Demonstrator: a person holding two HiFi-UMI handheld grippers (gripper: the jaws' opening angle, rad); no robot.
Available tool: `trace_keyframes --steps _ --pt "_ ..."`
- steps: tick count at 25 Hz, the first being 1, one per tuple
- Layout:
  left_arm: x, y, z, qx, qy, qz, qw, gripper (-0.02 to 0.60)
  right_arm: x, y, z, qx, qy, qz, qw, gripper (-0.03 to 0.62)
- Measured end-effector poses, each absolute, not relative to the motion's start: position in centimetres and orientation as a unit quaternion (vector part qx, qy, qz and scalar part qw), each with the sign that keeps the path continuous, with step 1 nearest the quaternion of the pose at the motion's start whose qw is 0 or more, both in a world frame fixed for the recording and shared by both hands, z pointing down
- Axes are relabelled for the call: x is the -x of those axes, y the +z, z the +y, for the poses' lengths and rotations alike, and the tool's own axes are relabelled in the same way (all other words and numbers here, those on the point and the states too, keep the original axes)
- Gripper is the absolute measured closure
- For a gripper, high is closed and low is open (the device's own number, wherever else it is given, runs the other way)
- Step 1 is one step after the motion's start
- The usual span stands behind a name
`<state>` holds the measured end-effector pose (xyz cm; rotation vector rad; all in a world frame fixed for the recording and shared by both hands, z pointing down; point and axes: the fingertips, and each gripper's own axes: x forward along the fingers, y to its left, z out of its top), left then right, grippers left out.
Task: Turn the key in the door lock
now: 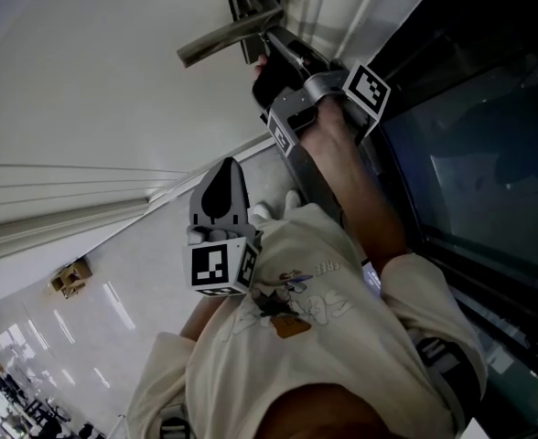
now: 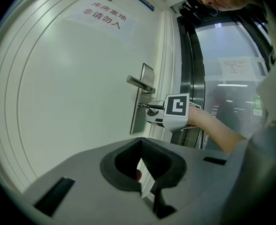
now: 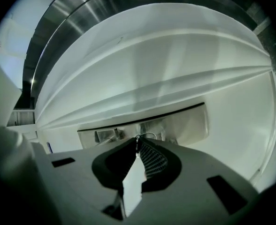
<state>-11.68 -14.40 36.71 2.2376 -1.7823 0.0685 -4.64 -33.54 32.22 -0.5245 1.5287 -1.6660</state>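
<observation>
A white door (image 2: 72, 93) carries a steel lock plate (image 2: 139, 102) with a lever handle (image 2: 140, 84). Below the handle, my right gripper (image 2: 146, 108) is shut on the key (image 3: 139, 138), which sits in the lock; a thin wire ring shows at the fingertips. In the right gripper view the plate (image 3: 185, 123) lies sideways, so the gripper is rolled over. The head view shows the right gripper (image 1: 272, 37) under the handle (image 1: 223, 42), with the key hidden. My left gripper (image 1: 221, 199) hangs back near the person's chest, shut and holding nothing, its tips (image 2: 141, 139) pointing at the door.
A dark glass panel in a metal frame (image 1: 470, 154) stands to the right of the door, with a paper notice (image 2: 236, 67) on it. A sign in red print (image 2: 103, 14) is on the upper door. A cardboard box (image 1: 71, 275) lies on the floor.
</observation>
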Motion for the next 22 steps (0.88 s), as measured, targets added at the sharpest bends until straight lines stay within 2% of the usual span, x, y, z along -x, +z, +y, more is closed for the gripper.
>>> trace_keyframes --steps 1,2,3,5,8,12,13,15,22 --pt "11.6 36.7 -14.3 -0.774 0.024 -0.617 0.14 0.575 4.7 32.1 -33.6 0.202 -0.657 0.606 0.4 0.571" --pt "11.5 36.7 -14.2 -0.774 0.024 -0.617 0.139 0.575 4.7 32.0 -33.6 0.196 -0.656 0.609 0.401 0.532" --pt "11.5 36.6 -14.1 -0.774 0.024 -0.618 0.139 0.575 4.8 31.9 -33.6 0.191 -0.656 0.612 0.4 0.453" --pt "11.6 36.5 -13.9 -0.772 0.024 -0.62 0.138 0.575 4.8 31.7 -33.4 0.186 -0.654 0.62 0.393 0.372" --pt "11.9 36.6 -13.6 -0.768 0.023 -0.624 0.14 0.575 4.1 31.9 -32.5 0.2 -0.643 0.636 0.377 0.354" --pt "11.9 37.0 -13.2 -0.766 0.023 -0.626 0.146 0.575 1.8 32.0 -30.0 0.245 -0.592 0.682 0.351 0.354" --pt "11.9 37.0 -13.2 -0.766 0.023 -0.626 0.147 0.575 1.3 31.7 -29.3 0.253 -0.574 0.697 0.347 0.363" --pt "11.9 37.2 -13.3 -0.766 0.023 -0.625 0.149 0.575 0.7 30.9 -27.9 0.254 -0.541 0.725 0.343 0.43" --pt "10.3 37.1 -13.8 -0.78 0.02 -0.606 0.152 0.575 0.0 29.0 -24.0 0.301 -0.399 0.811 0.304 0.481"
